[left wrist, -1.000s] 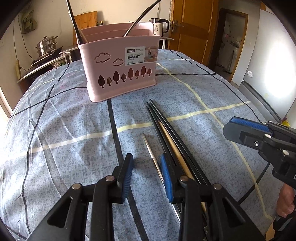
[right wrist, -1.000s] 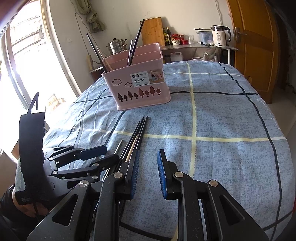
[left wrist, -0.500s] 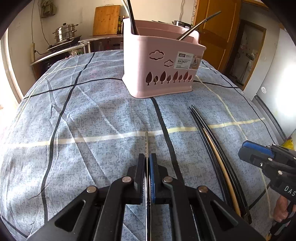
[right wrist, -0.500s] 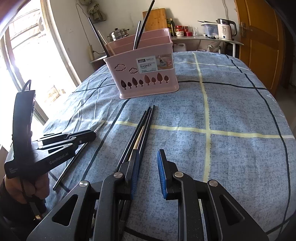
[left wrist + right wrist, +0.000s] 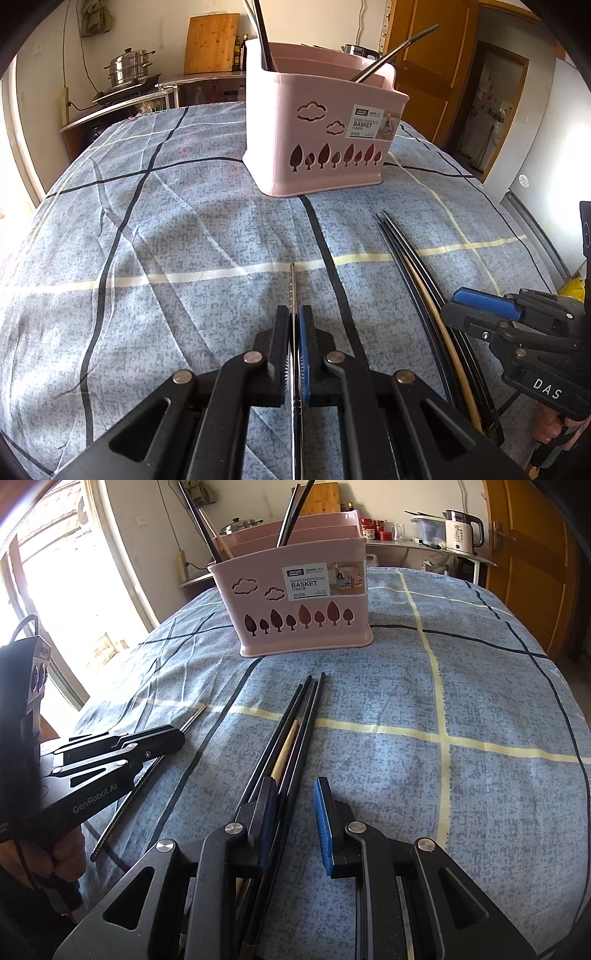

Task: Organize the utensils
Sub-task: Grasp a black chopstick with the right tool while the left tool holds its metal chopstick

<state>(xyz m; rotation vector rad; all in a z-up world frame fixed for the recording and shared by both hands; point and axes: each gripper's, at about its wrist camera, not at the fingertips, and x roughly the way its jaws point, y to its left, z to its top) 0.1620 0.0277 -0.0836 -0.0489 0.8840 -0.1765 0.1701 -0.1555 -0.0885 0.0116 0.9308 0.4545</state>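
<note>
Left gripper (image 5: 294,325) jaws are clenched on a metal chopstick (image 5: 292,286) lying on the tabletop (image 5: 166,236); farther off stands the pink basket (image 5: 321,147) (utensils inside); at right, right gripper (image 5: 295,808) jaws gape over black chopsticks (image 5: 295,720), gripping nothing

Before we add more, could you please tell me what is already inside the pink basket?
Several chopsticks stand in the pink basket: black ones, a pale wooden one and a metal one. Its walls hide their lower ends and the bottom.
</note>
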